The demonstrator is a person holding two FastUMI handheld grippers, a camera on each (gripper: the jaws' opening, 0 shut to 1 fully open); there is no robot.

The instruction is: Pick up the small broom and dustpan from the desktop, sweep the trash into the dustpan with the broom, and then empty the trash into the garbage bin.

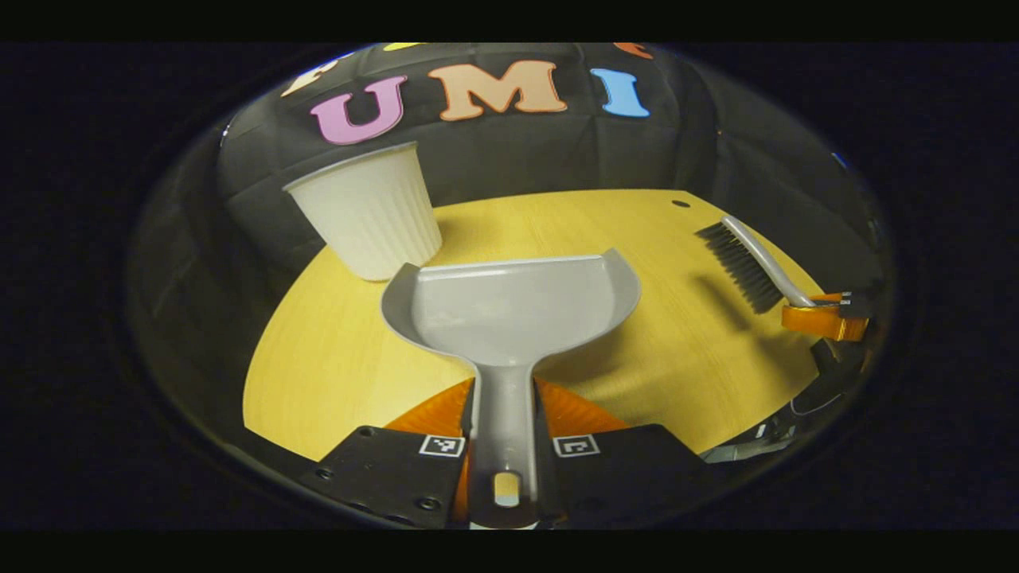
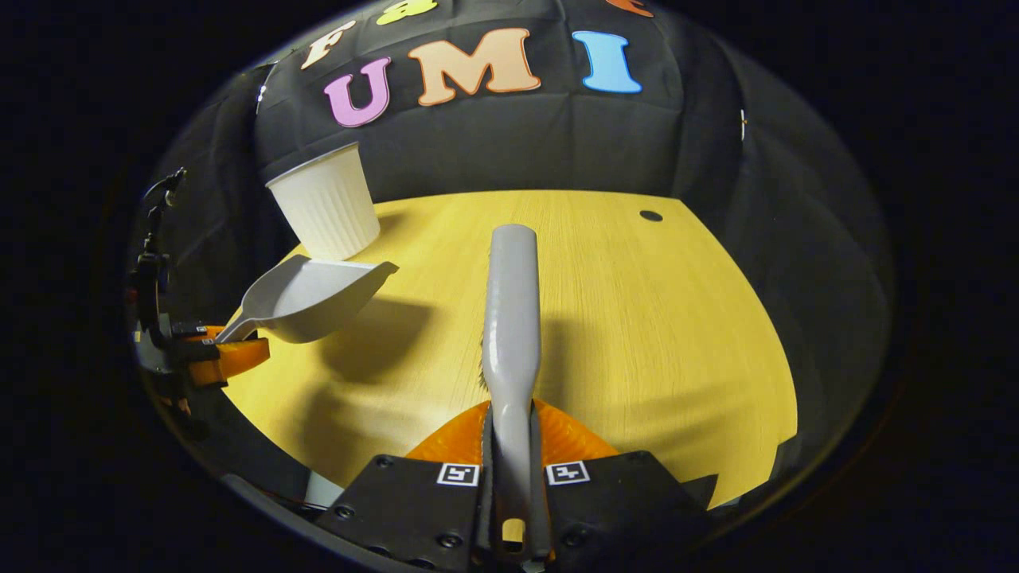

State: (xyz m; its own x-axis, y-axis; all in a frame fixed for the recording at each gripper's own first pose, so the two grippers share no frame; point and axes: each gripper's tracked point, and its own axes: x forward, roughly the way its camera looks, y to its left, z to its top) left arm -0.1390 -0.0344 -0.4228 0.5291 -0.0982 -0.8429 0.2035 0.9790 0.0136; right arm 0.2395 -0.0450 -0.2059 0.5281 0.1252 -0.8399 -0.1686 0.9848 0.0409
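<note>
My left gripper [image 1: 503, 434] is shut on the handle of the grey dustpan [image 1: 509, 306], which hangs level above the yellow desktop [image 1: 342, 358], its pan empty. The white ribbed garbage bin [image 1: 368, 211] stands just past the pan's left corner. In the right gripper view, my right gripper [image 2: 511, 454] is shut on the handle of the small grey broom [image 2: 511, 318], held above the desktop [image 2: 653, 334] with its bristles facing down. The same broom [image 1: 748, 263] shows at the right of the left gripper view, the dustpan [image 2: 306, 298] and bin [image 2: 328, 203] at the left of the right gripper view.
The desktop has a small dark hole [image 2: 650, 216] near its far right corner. The black cloth wall rises right behind the far edge. The bin stands at the desk's far left corner.
</note>
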